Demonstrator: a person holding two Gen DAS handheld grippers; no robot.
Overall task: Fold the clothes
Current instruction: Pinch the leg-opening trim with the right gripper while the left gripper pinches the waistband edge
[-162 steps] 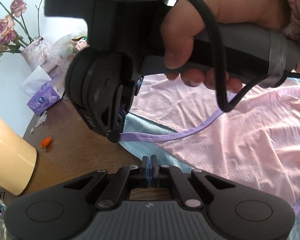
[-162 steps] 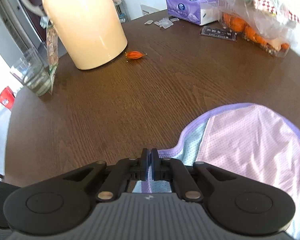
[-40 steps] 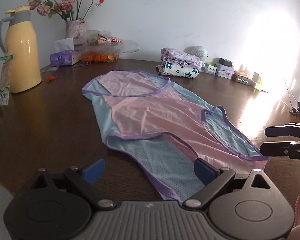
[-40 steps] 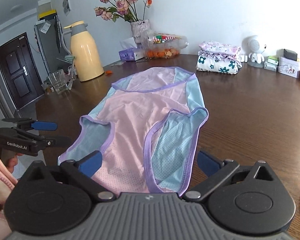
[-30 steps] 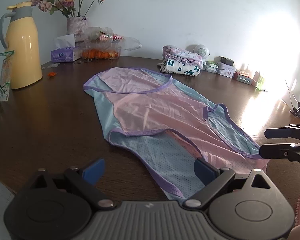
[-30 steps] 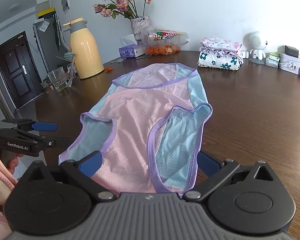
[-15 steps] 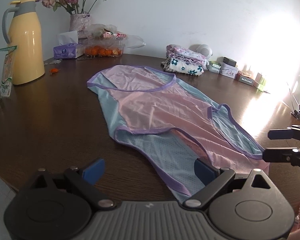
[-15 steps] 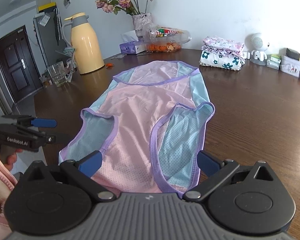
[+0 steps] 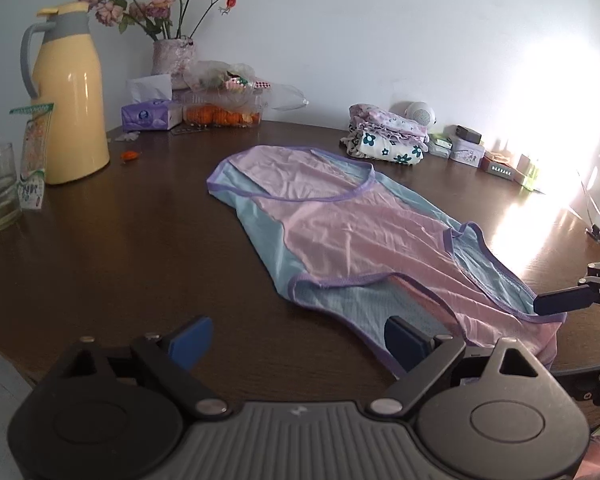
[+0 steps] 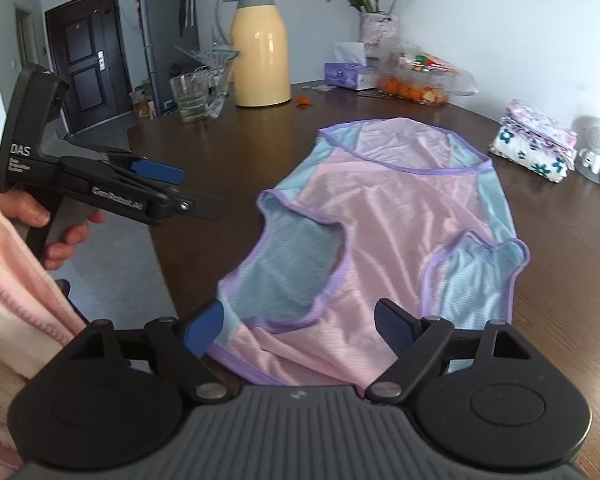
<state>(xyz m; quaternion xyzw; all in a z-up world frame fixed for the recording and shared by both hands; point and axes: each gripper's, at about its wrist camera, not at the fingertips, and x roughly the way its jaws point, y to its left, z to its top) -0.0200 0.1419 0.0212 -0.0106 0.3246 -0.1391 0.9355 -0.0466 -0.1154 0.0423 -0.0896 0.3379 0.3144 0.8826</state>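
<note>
Pink-and-blue garment (image 10: 396,232) spread flat on dark wooden table (image 9: 140,248). Left gripper (image 9: 296,338) jaws spread wide, holding nothing, hovering beside garment's near edge. Right gripper (image 10: 298,326) likewise spread wide, empty, above garment's near hem.

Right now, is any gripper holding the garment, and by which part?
No. The left gripper and right gripper are open, and the garment lies flat on the table.

Black left tool (image 10: 188,196) with blue finger pads (image 10: 158,172), silver screws, white "GenRobot.AI" and "DAS" lettering. Matching right tool (image 10: 298,326), ribbed grey housing. Fuzzy pink sleeve (image 10: 16,300) at near left.
</note>
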